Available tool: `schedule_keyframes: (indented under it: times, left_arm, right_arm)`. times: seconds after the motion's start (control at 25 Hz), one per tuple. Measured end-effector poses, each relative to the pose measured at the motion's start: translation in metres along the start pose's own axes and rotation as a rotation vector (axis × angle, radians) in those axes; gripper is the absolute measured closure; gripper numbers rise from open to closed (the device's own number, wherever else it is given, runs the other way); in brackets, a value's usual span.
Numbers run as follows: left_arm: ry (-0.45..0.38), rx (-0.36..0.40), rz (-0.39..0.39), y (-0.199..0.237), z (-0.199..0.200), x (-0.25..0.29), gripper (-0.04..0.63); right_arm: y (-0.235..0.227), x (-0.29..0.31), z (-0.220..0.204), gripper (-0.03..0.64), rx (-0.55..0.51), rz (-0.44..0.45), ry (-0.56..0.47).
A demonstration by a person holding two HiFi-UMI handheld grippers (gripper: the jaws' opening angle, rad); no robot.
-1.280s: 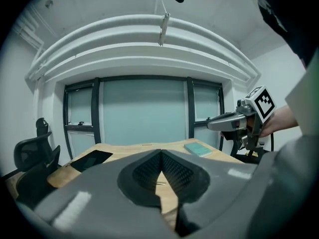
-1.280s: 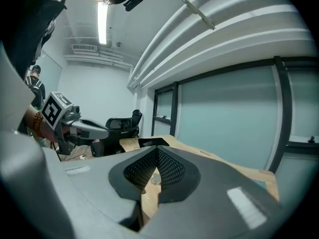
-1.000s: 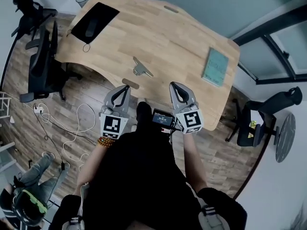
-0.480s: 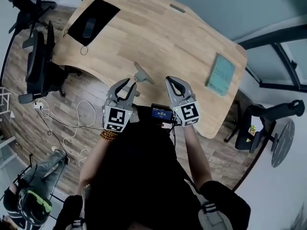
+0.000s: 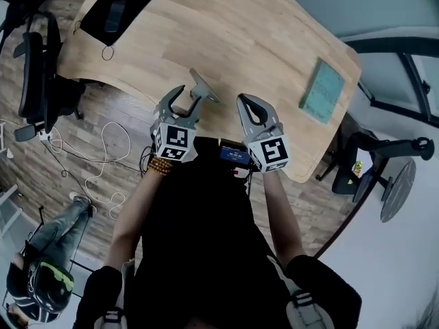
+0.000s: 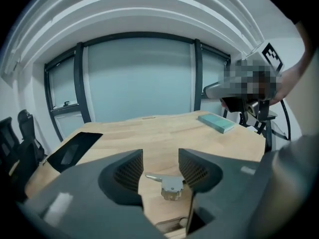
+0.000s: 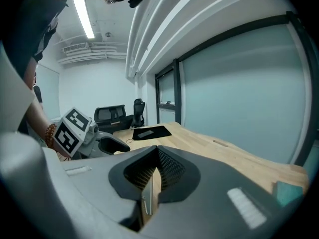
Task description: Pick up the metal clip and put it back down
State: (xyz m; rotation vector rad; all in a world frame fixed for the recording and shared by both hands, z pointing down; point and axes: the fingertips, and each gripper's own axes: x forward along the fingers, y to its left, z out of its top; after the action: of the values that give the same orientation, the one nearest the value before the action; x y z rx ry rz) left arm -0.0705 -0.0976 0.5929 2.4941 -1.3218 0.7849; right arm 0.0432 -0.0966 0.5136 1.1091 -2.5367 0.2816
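The metal clip lies flat on the wooden table near its front edge. My left gripper is open and reaches over that edge, its fingertips on either side of the clip's near end. In the left gripper view the clip rests on the wood in the gap between the two jaws of the left gripper, untouched by them as far as I can see. My right gripper hovers to the right of the clip, shut and empty. In its own view the right gripper shows jaws pressed together.
A teal book lies at the table's right end. A black mat with a phone covers the far left end. Office chairs stand left, another chair right. Cables trail on the floor.
Both grippers have moved forward from in front of the body to the table's edge. The open left gripper has come up around the clip. The clip has not moved.
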Motion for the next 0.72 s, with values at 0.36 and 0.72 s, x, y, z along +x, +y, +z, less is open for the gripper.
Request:
schedule_keyframes:
  times: [0.36,0.72]
  left_arm:
    - [0.077,-0.03,-0.001,-0.004,-0.066,0.046,0.34]
    - [0.166,-0.007,-0.097,-0.033,-0.105,0.078,0.298]
  right_arm:
    - [0.012,0.015,0.001,0.594,-0.009,0.029,0.02]
    - [0.002,0.008,-0.003,0.594,-0.017,0.019,0.042]
